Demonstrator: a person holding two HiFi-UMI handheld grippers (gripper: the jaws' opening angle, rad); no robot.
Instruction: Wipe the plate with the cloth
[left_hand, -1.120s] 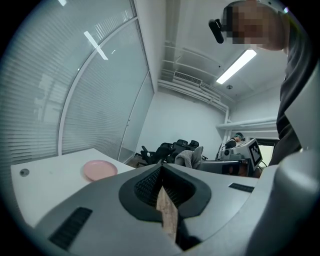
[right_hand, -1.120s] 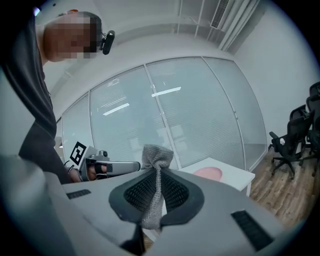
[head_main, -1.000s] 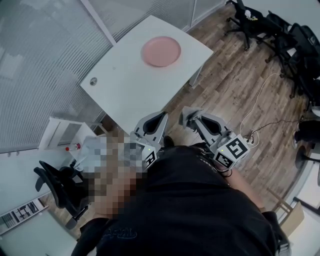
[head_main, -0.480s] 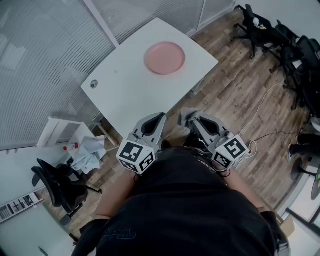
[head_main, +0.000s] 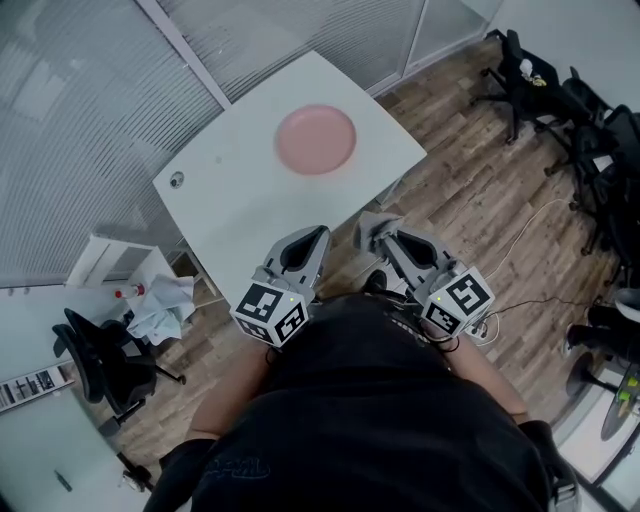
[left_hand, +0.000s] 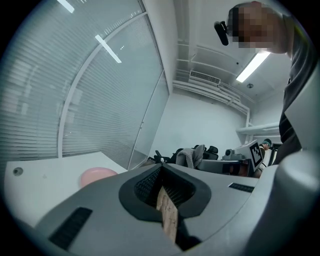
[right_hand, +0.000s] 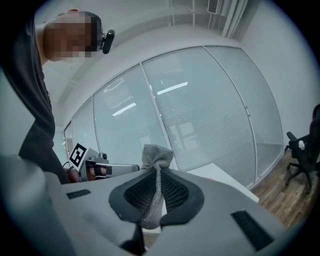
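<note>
- Closest to us: both tongs sit just in front of our torso, over the wood floor (head_main: 470, 200). Neither is over the surface yet.
- The left tongs (head_main: 312, 233) are clenched tight with nothing in them; their own view shows bare pads pressed together.
- The right tongs (head_main: 386, 232) are clamped on the grey knit cloth (head_main: 372, 229). A bunched tuft pokes out past the tips and the rest hangs down between the jaws.
- Next out is the white surface (head_main: 240, 200), its near edge just ahead of the tips.
- The pink plate (head_main: 316, 139) sits toward the far side of it, well apart from both tongs, and looks empty.
- We reckon we're in the approach, with no wiping started.
- To do it well, we'd carry the right tongs in over the plate and tip them down so the soft tuft lands first, not the hard tips.
- That tuft is small, so we'd go with light pressure and overlapping passes.
- The plate could skate on that smooth top, so the left tongs could brace its rim.
- Farthest back are the glass partition (head_main: 100, 90) and the office chairs (head_main: 520, 65).
</note>
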